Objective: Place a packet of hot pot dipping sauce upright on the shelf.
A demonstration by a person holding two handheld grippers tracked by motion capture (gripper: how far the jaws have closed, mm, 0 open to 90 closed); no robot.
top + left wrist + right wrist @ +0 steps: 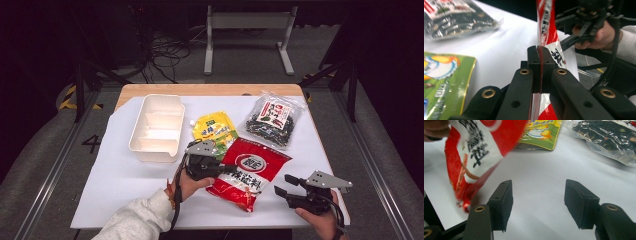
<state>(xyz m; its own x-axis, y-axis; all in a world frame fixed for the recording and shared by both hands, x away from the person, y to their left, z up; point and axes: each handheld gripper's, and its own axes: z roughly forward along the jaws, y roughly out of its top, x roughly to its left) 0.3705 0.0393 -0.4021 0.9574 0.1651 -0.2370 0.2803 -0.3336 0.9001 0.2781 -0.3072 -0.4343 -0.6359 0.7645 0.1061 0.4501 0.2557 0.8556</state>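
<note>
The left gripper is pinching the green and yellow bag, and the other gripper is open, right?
Not quite. The left gripper is pinching the red bag, not the green and yellow bag, which lies on the table; the left gripper view shows it. The right gripper is indeed open.

Red-and-white packet (250, 172) — yellow-green pouch (216, 128), white tray (156, 127).

Left gripper (227, 167): jaws pressed together, flat pads face to face, pointing toward the right hand, clamped on a thin sheet edge. Left hand (187, 182) grips from below, sleeve trailing back. Right gripper (282, 187): jaws parted, nothing between pads, pointing left; right hand (320, 217) low behind.
</note>
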